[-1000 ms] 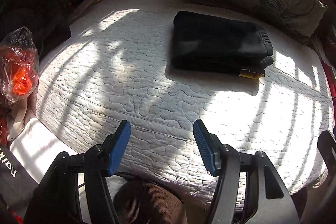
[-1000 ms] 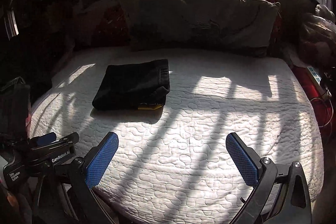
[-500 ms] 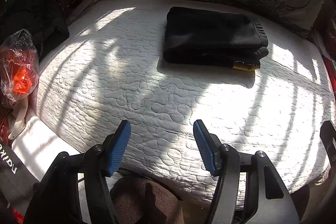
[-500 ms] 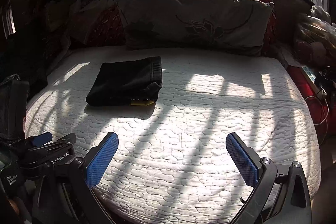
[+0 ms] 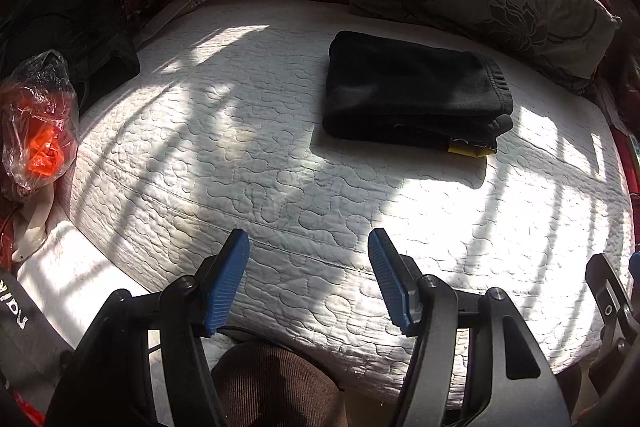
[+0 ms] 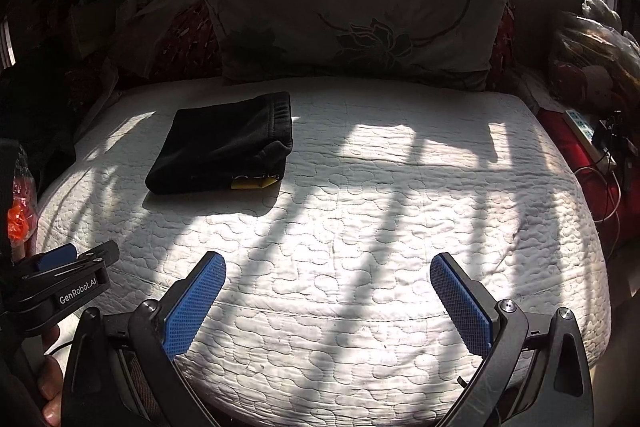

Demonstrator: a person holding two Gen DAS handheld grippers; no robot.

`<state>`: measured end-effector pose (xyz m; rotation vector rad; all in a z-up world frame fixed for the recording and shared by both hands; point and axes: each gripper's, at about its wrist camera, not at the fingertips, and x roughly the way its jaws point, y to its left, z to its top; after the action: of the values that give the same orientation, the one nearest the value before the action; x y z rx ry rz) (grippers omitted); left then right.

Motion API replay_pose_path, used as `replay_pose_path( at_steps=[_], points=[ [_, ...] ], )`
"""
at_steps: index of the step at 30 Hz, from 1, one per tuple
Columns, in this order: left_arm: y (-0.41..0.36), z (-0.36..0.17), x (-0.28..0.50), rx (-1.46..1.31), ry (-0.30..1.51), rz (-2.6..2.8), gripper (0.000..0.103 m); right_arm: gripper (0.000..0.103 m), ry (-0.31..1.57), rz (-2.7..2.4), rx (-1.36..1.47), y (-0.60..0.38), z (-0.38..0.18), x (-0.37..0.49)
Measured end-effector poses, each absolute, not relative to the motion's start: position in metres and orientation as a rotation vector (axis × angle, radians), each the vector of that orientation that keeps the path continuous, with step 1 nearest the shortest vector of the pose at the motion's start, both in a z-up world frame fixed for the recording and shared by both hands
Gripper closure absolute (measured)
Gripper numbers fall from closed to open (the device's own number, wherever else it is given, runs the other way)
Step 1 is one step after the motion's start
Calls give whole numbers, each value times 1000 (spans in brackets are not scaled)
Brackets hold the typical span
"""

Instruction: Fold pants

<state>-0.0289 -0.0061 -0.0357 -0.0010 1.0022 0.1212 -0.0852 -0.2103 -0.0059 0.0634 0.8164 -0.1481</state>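
Observation:
Black pants (image 5: 412, 91) lie folded in a neat rectangle on the white quilted mattress (image 5: 280, 187), with a yellow tag at the near right corner. They also show in the right wrist view (image 6: 228, 143), at the left of the mattress (image 6: 380, 227). My left gripper (image 5: 308, 259) is open and empty, held back over the mattress's near edge, well short of the pants. My right gripper (image 6: 328, 287) is open wide and empty, also near the front edge, to the right of the pants.
A grey flowered pillow (image 6: 352, 27) leans along the back on red bedding. A plastic bag with orange contents (image 5: 38, 123) and dark clothes lie off the left side. A power strip and cables (image 6: 588, 135) sit at the right. A brown-clad knee (image 5: 276, 383) is below the left gripper.
Both grippers have drifted slightly with small view shifts; the folded pants stay in place and both jaws stay open.

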Motion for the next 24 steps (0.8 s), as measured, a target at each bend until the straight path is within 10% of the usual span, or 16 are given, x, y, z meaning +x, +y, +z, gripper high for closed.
replay_pose_path(
  at_steps=[24],
  points=[
    [-21, -14, -38, 14, 885, 39, 42, 0, 796, -161, 53, -212, -4, -90]
  ],
)
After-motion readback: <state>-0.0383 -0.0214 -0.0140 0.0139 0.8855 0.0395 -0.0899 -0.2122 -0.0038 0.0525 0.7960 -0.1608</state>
